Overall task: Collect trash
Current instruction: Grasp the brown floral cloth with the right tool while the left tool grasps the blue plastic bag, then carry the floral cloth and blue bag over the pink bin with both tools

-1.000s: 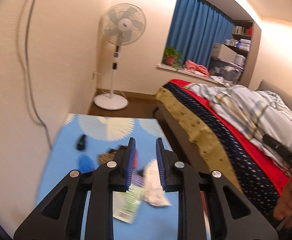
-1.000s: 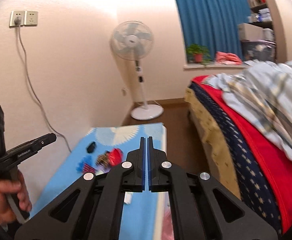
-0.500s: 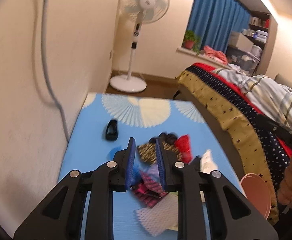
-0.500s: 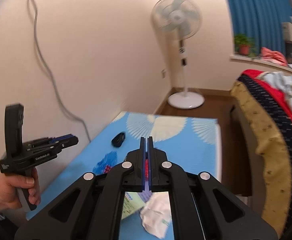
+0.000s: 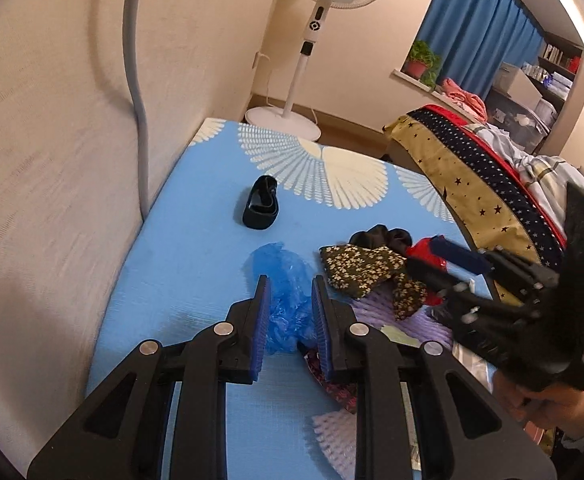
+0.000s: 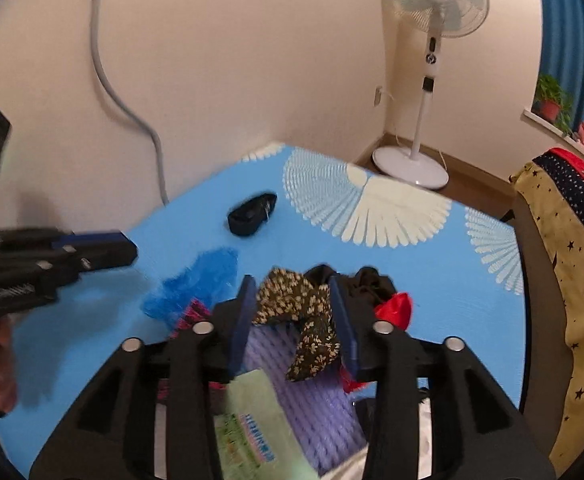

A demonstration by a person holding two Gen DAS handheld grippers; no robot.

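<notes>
A pile of trash lies on the blue table [image 5: 195, 240]: a crumpled blue plastic bag [image 5: 287, 300], a dark floral scrap [image 5: 364, 268], black cloth [image 5: 380, 236], a red piece [image 5: 426, 252], purple foam mesh [image 6: 308, 392] and a green packet [image 6: 251, 428]. My left gripper [image 5: 289, 300] is open, its jaws on either side of the blue bag. My right gripper [image 6: 294, 312] is open over the floral scrap [image 6: 296, 300]. The blue bag [image 6: 195, 284] also shows in the right wrist view.
A small black object [image 5: 260, 202] lies alone further back on the table. A wall with a grey cable [image 5: 137, 92] runs along the left. A standing fan [image 5: 312, 52] is beyond the table. A bed [image 5: 492, 184] is on the right.
Both grippers have tilted down and moved in over the pile. The right gripper has opened from shut. The left gripper has come to the blue bag.
</notes>
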